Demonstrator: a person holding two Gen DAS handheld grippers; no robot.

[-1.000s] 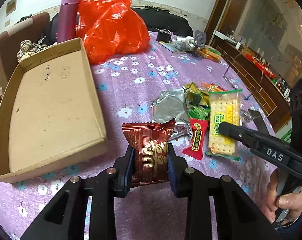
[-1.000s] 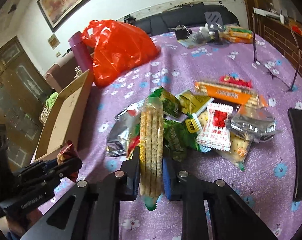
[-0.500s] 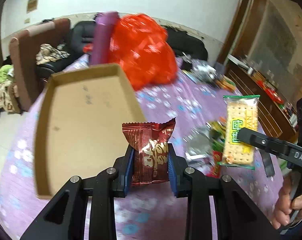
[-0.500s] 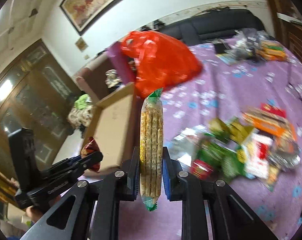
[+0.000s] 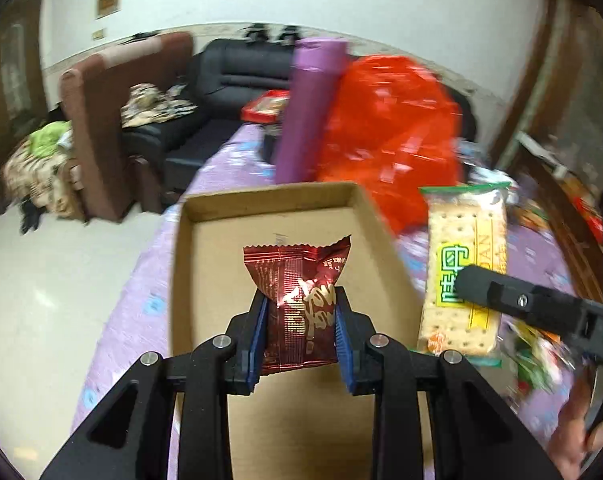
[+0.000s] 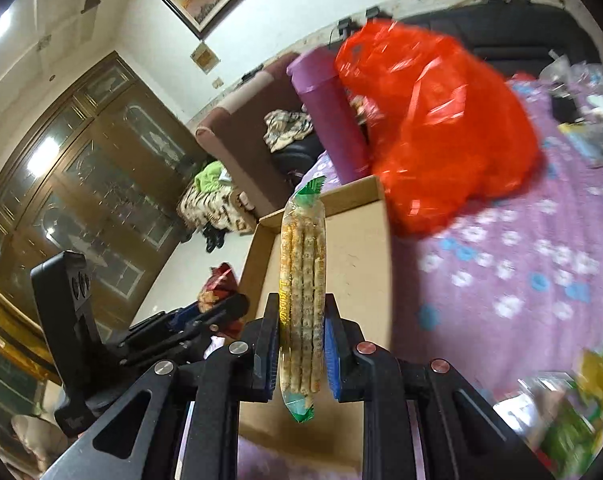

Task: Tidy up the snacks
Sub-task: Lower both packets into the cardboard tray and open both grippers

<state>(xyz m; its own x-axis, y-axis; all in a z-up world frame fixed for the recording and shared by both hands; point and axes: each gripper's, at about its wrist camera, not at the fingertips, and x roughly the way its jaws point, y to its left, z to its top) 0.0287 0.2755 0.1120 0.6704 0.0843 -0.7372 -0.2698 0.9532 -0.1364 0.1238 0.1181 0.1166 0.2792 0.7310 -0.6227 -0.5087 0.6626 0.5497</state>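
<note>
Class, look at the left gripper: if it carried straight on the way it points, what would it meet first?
Probably the cardboard tray: the left gripper, shut on the red snack packet, points over the tray's floor toward its far wall, though depth is unclear.

The cardboard tray (image 5: 385, 256) lies on the table (image 6: 521, 264), the plastic bag (image 5: 389, 128) behind it.

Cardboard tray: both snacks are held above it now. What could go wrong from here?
1. The cracker pack is pinched near its lower end, standing tall above the right gripper; it could tip or slip out.
2. The right gripper sits close beside the left gripper holding the red snack packet; they might collide over the cardboard tray.
3. The tray sits near the table edge; a nudge may shift it.
</note>
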